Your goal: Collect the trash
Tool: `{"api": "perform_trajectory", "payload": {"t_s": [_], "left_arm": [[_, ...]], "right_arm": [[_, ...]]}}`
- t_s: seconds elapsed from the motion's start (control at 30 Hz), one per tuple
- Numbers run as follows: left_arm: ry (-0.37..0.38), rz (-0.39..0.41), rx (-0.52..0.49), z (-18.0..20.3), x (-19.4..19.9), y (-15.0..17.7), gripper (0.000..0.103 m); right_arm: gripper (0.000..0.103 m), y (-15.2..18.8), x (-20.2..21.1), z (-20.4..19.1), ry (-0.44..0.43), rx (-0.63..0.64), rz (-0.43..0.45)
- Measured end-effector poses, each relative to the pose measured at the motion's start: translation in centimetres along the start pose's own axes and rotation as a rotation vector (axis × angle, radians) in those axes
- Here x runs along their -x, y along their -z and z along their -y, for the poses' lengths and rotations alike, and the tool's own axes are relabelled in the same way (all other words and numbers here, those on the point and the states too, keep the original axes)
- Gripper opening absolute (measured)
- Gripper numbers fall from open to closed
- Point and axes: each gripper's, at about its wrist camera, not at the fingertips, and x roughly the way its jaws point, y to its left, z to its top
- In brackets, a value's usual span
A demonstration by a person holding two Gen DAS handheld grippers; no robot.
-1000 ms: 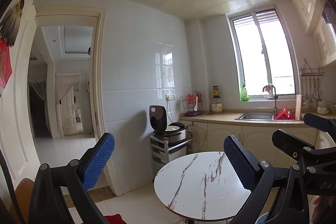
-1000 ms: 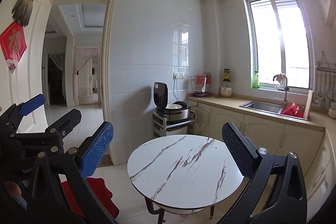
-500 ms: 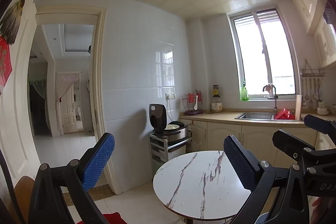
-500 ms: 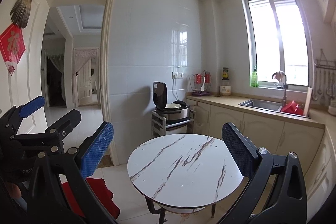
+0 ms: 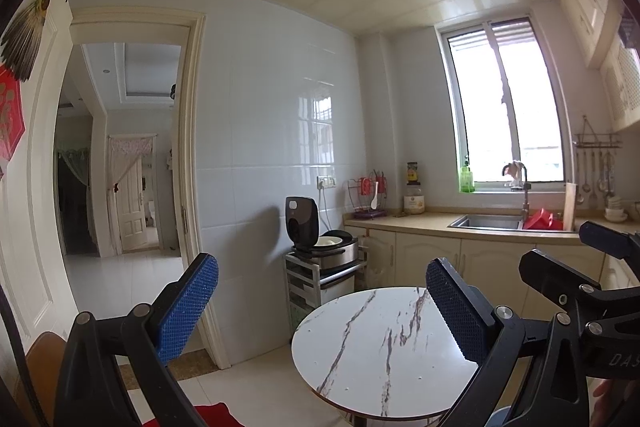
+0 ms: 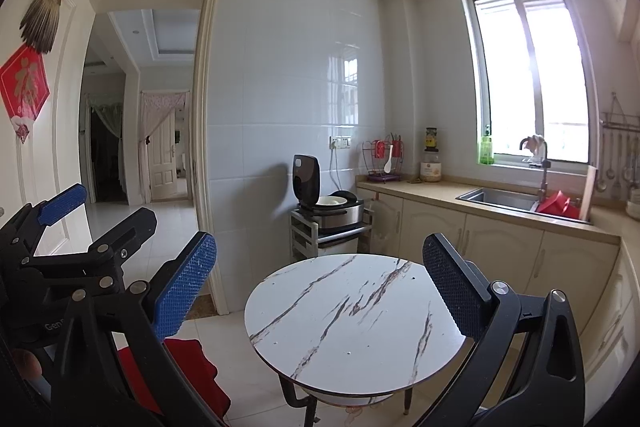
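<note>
On the far left, a red diamond-shaped paper decoration (image 6: 25, 91) hangs on the white door below a feather fan (image 6: 44, 17). The left tongs (image 5: 320, 311) are held up with their blue-padded fingers spread wide and nothing between them; in the right wrist view they appear at the lower left edge (image 6: 72, 223). A red cloth (image 6: 180, 367) lies on the pale tiled floor beneath them. The open doorway (image 6: 144, 131) leads to a hallway. Further right, a black-lidded silver rice cooker (image 6: 328, 205) sits open on a small metal rack by the white tiled wall. In front stands a round white marble-patterned tabletop (image 6: 352, 315) on dark legs, framed by the right tongs (image 6: 320, 283), also spread wide and holding nothing. No trash can be made out on the round tabletop; only tiny specks show. At right, a beige kitchen tabletop (image 6: 440, 191) carries a steel sink (image 6: 500, 197), with a green bottle (image 6: 486, 149) on the windowsill.
</note>
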Motion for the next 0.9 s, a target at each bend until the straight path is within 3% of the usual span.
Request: {"api": "perform_trajectory", "payload": {"t_s": [0.9], "left_arm": [[0.003,0.002,-0.003,-1.8,-1.3,-0.7,0.102]], "right_arm": [[0.103,0.0,0.1,0.0,-0.007,0.005,0.001]]}}
